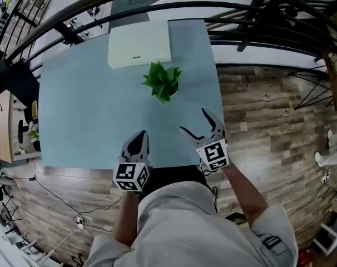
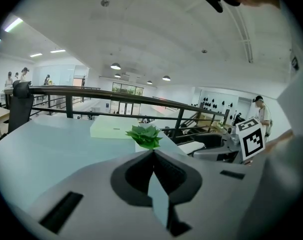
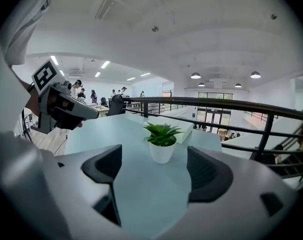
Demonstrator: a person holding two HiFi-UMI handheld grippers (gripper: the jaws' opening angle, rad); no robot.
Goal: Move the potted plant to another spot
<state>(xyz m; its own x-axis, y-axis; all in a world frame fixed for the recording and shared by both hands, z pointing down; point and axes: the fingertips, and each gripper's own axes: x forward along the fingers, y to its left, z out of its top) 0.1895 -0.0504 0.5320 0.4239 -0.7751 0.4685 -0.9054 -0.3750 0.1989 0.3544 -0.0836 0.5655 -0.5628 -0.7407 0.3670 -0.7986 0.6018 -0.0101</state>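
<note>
The plant (image 1: 163, 82) stands upright in its white pot on the table (image 1: 79, 115), toward the far side, just at 6 o'clock of a pale box (image 1: 139, 43). I can't tell whether pot and box touch. My right gripper (image 1: 193, 120) sits at 5 o'clock of the plant, apart from it. Its jaws are spread wide and grip nothing, and the plant shows ahead through the gap. My left gripper (image 1: 140, 137) hangs at 7 o'clock over the near edge, jaws pressed together and empty. A dark railing (image 1: 157, 4) curves past at 12 o'clock.
</note>
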